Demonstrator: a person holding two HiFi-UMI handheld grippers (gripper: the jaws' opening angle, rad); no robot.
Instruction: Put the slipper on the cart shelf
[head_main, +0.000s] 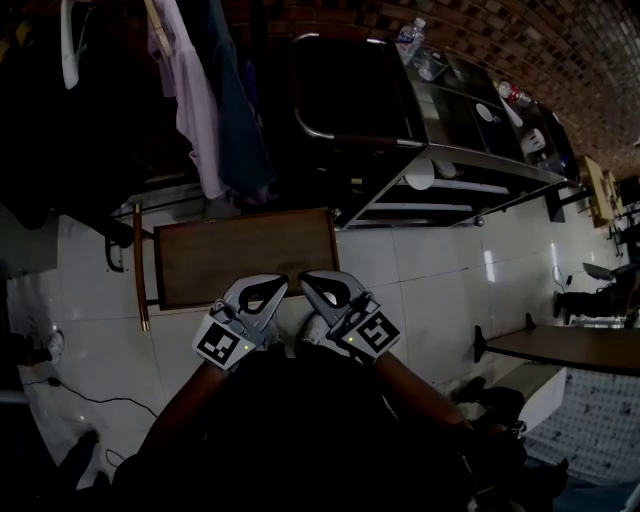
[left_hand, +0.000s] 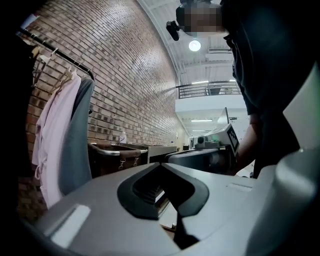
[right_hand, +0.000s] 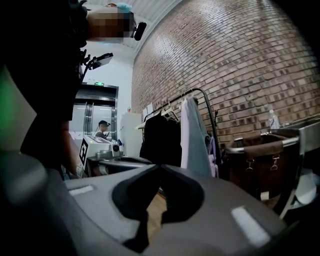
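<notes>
We hold the left gripper (head_main: 268, 288) and right gripper (head_main: 318, 284) side by side, both pinched shut on nothing, at the near edge of a wooden table (head_main: 240, 255) on white floor tiles (head_main: 440, 270). Beyond stand the cart (head_main: 350, 100), hanging clothes (head_main: 190, 100) and a brick wall (head_main: 560, 50). We cannot pick out the slipper.
</notes>
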